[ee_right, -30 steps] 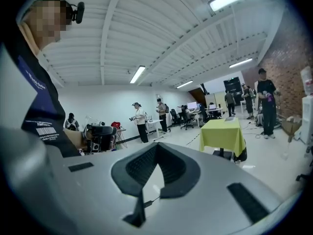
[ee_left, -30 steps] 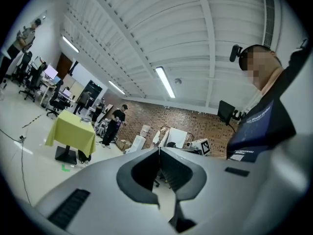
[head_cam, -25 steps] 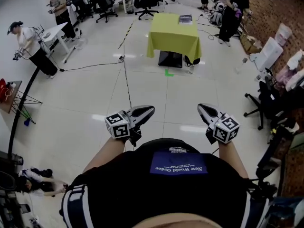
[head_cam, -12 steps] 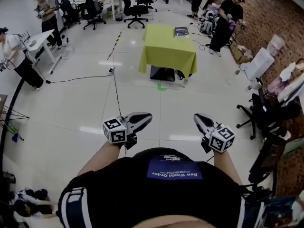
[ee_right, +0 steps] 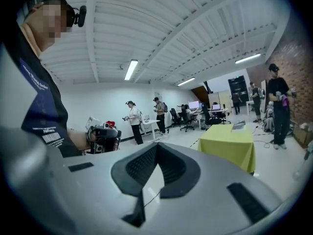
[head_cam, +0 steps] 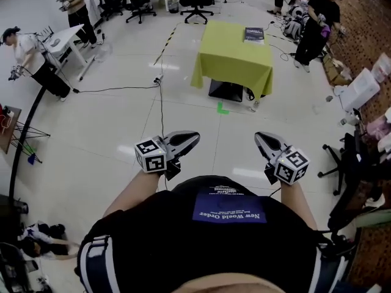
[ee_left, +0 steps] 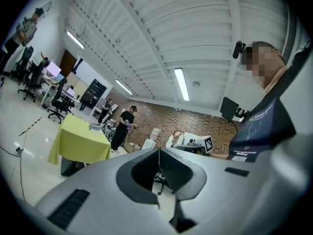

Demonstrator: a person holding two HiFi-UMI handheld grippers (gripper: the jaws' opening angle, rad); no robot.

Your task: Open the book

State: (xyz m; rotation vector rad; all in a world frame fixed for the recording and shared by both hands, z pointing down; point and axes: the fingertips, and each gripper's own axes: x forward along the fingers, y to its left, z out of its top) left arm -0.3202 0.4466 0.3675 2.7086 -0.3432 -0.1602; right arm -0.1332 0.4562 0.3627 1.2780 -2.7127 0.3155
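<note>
A dark book (head_cam: 254,34) lies shut at the far right corner of a table draped in a yellow-green cloth (head_cam: 235,57), several steps ahead across the floor. My left gripper (head_cam: 194,137) and right gripper (head_cam: 259,137) are held level in front of my body, far short of the table, both shut with nothing between the jaws. In the left gripper view the jaw tips (ee_left: 158,150) meet, with the table (ee_left: 80,140) and book (ee_left: 95,127) at the left. In the right gripper view the jaw tips (ee_right: 157,145) meet, with the table (ee_right: 230,146) and book (ee_right: 238,125) at the right.
A black box (head_cam: 226,91) sits under the table and a green floor mark (head_cam: 222,108) lies before it. A cable (head_cam: 160,96) runs over the floor on the left. A person (head_cam: 317,23) stands right of the table. Office chairs (head_cam: 351,157) and clutter line the right wall.
The table with the book has come nearer and looks larger in the head view. Both grippers stay shut in front of my body, carried along with it.
</note>
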